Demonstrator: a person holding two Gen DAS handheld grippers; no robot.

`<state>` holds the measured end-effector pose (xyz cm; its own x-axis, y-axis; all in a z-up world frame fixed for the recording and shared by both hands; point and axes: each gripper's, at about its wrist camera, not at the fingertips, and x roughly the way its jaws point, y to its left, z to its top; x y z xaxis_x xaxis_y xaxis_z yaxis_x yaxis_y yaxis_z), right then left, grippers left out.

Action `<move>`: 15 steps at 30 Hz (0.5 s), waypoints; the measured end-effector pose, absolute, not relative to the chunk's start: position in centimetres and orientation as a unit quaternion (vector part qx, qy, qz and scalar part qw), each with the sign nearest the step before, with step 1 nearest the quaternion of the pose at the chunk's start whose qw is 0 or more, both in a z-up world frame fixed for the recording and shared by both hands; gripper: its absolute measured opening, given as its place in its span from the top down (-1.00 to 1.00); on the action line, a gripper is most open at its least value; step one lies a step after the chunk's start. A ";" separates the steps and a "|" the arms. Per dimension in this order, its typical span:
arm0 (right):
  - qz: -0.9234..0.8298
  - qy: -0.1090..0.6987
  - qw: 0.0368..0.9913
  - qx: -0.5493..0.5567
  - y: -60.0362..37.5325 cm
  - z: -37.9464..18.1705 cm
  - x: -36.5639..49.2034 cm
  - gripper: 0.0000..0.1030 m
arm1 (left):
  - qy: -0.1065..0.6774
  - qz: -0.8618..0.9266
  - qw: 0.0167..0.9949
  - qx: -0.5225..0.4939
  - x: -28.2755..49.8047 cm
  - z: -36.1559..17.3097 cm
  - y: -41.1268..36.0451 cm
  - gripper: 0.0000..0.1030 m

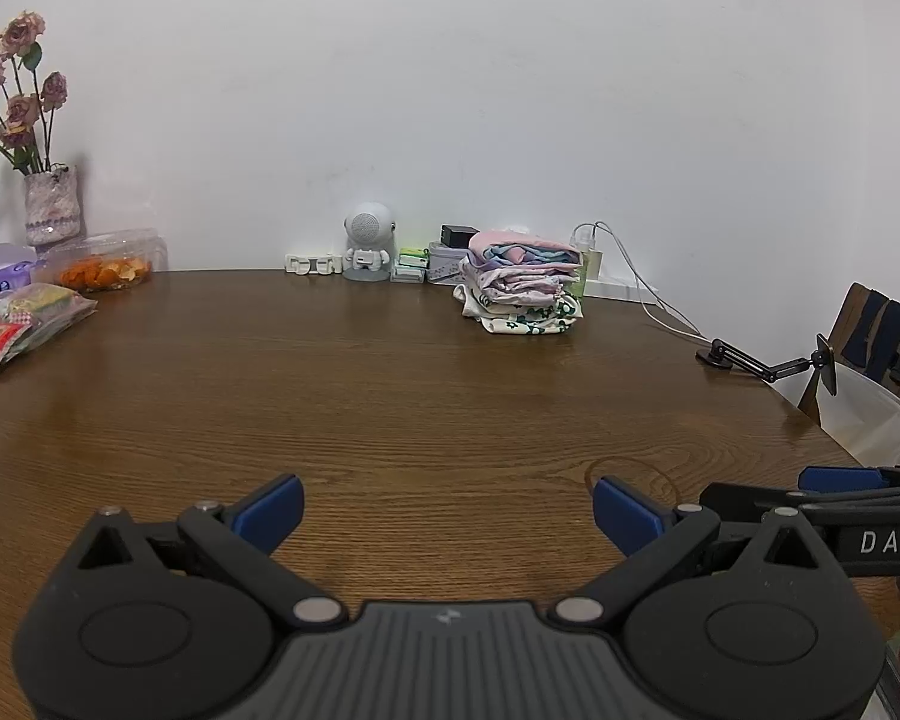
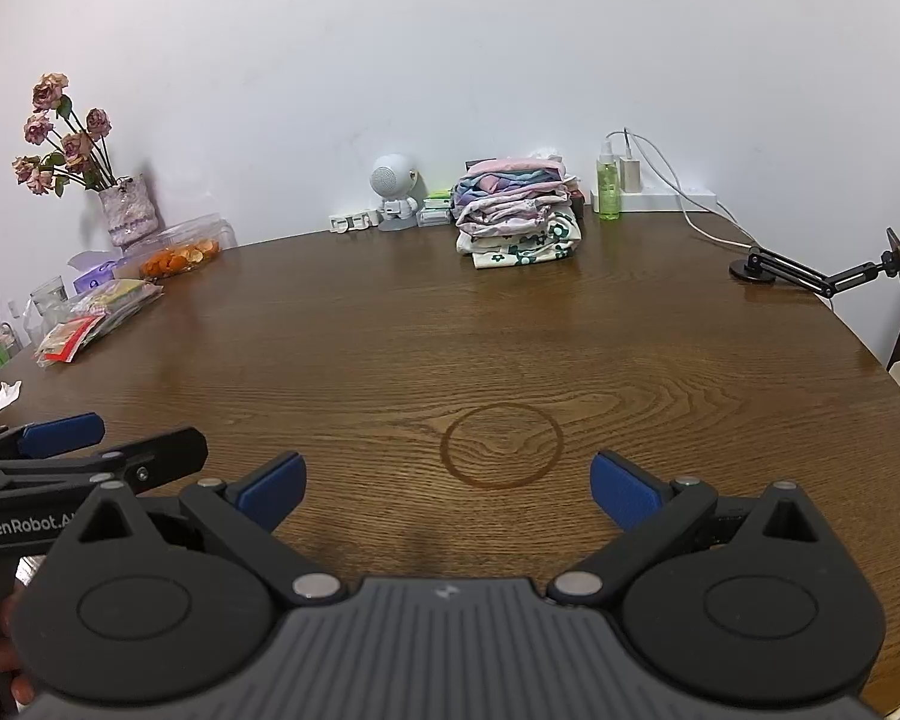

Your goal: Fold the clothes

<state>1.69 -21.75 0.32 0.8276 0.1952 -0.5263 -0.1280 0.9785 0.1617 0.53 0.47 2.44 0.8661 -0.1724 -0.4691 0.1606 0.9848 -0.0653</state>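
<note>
Bare brown table (image 2: 390, 330) in front, folded clothes (image 2: 519, 222) stacked by the wall, both the left gripper (image 1: 447, 513) and right gripper (image 2: 447, 489) spread wide, empty — folding looks finished.

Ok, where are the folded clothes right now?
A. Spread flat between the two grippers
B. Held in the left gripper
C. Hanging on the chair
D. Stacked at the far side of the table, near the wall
D: the clothes sit in a neat stack at the far side of the table by the wall, while the left gripper and right gripper are both open and hold nothing.
</note>
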 end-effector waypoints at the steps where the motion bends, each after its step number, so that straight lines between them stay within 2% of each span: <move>1: 0.085 0.281 0.954 0.059 -21.7 0.3 1.7 -1.00 | 0.244 -0.086 0.966 -0.012 0.5 2.4 0.5 -1.00; 15: 0.085 0.282 0.954 0.056 -21.5 0.2 1.7 -1.00 | 0.247 -0.082 0.965 -0.013 0.5 2.5 0.4 -1.00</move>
<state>1.69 -21.54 0.23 0.8261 0.1933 -0.5293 -0.1296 0.9793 0.1554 0.55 0.45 2.46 0.8646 -0.1642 -0.4748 0.1513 0.9863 -0.0655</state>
